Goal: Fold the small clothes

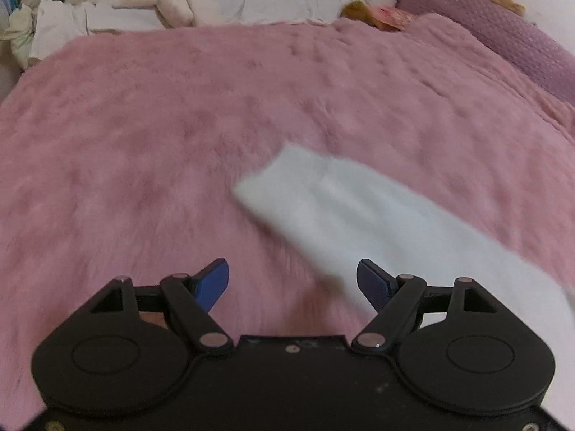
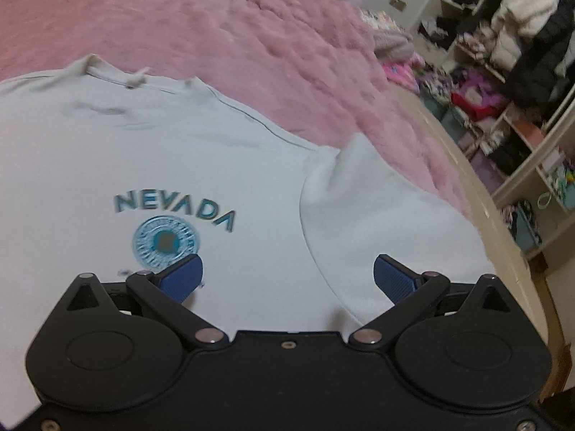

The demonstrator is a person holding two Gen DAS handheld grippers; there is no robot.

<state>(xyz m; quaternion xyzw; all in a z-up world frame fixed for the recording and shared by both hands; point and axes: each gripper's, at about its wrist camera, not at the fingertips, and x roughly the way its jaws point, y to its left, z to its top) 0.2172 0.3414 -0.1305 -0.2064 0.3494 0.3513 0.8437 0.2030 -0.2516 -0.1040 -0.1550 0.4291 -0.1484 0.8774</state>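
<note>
Pink and fluffy, one blanket (image 1: 179, 125) is covering the bed, and one pale shirt (image 2: 107, 151) is lying flat on it, reading "NEVADA" above a round blue emblem. One long sleeve (image 1: 359, 215) is stretching out blurred. The two tools, left gripper (image 1: 293, 282) and right gripper (image 2: 287, 276), are hovering with blue ridged pads spread wide, holding nothing.

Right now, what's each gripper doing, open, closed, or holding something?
Left gripper: open, holding nothing, above the pink blanket.
Right gripper: open, holding nothing, over the white shirt.
</note>
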